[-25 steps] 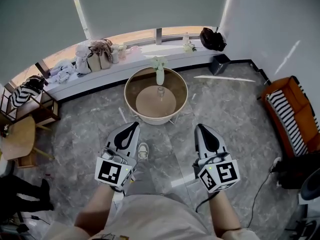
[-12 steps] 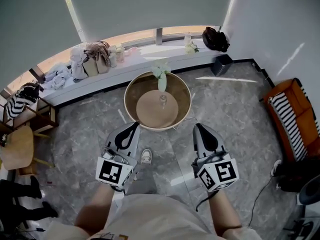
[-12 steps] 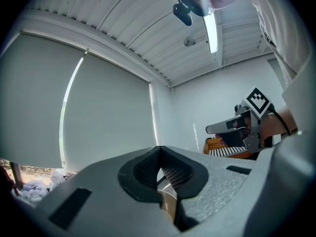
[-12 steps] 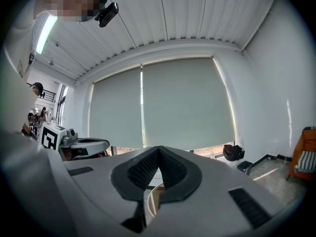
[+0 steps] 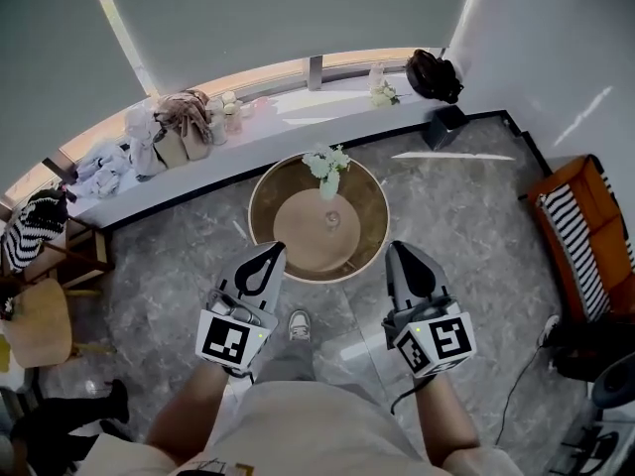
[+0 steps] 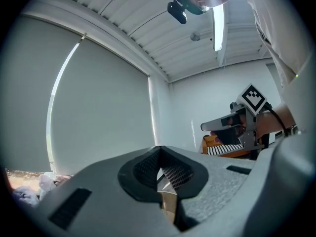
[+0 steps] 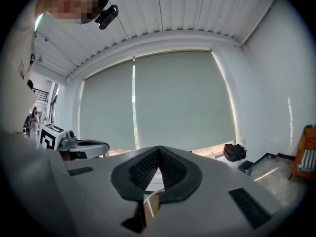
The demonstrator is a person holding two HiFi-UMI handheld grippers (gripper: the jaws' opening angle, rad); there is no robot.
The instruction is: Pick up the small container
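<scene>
A small clear container [image 5: 332, 221] stands on the round wooden table [image 5: 266, 236], just in front of a pale vase of flowers [image 5: 328, 169]. My left gripper [image 5: 271, 253] hangs shut and empty by the table's near left rim. The right gripper [image 5: 399, 250] is shut and empty too, just off the near right rim. In the left gripper view the jaws [image 6: 159, 155] meet with nothing between them, and the right gripper [image 6: 210, 127] shows off to the side. The right gripper view shows its own jaws [image 7: 158, 155] closed, with the left gripper [image 7: 91, 144] at the left.
A long window ledge [image 5: 288, 112] behind the table carries bags and clothes, with a black bag [image 5: 437, 75] at its right end. An orange bench with a striped cloth [image 5: 580, 236] stands at the right, wooden furniture [image 5: 35, 315] at the left. My shoe [image 5: 298, 325] is on the marble floor.
The table has drawn nearer to both grippers as I step forward. Both grippers stay shut and keep their places in front of me.
</scene>
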